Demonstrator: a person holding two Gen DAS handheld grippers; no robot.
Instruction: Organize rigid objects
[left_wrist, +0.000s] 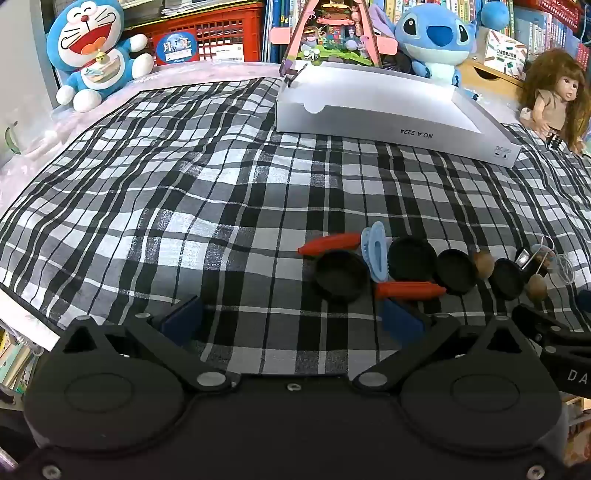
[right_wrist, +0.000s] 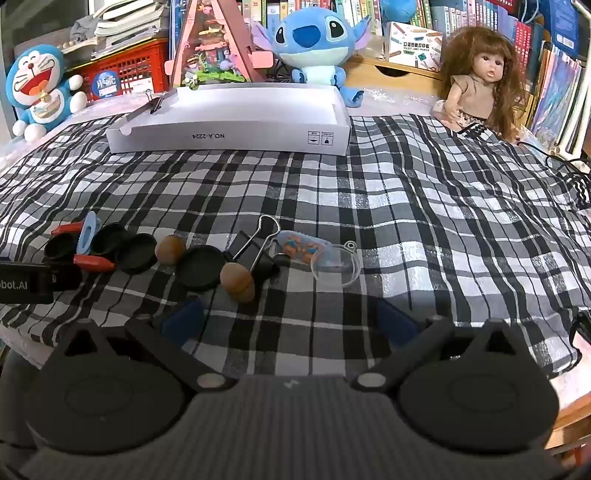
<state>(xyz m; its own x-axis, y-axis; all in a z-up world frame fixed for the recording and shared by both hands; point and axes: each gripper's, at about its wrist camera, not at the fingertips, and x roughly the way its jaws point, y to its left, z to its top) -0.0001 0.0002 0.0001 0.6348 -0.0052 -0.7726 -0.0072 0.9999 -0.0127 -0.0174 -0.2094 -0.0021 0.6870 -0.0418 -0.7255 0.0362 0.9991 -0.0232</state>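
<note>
Sorting had barely begun: both the left gripper (left_wrist: 291, 317) and right gripper (right_wrist: 291, 317) hung wide apart and empty while black lids (right_wrist: 201, 267), brown balls (right_wrist: 237, 282) and clips (right_wrist: 255, 254) lay near them, the white box (right_wrist: 229, 136) at twelve o'clock holding one clip (right_wrist: 155, 105).

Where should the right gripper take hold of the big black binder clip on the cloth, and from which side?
Probably by the black body of the binder clip, coming from above with the open right gripper. The body is a firm block; its wire handle is thin and could slip. A wooden ball and a black lid crowd its near-left side.
</note>
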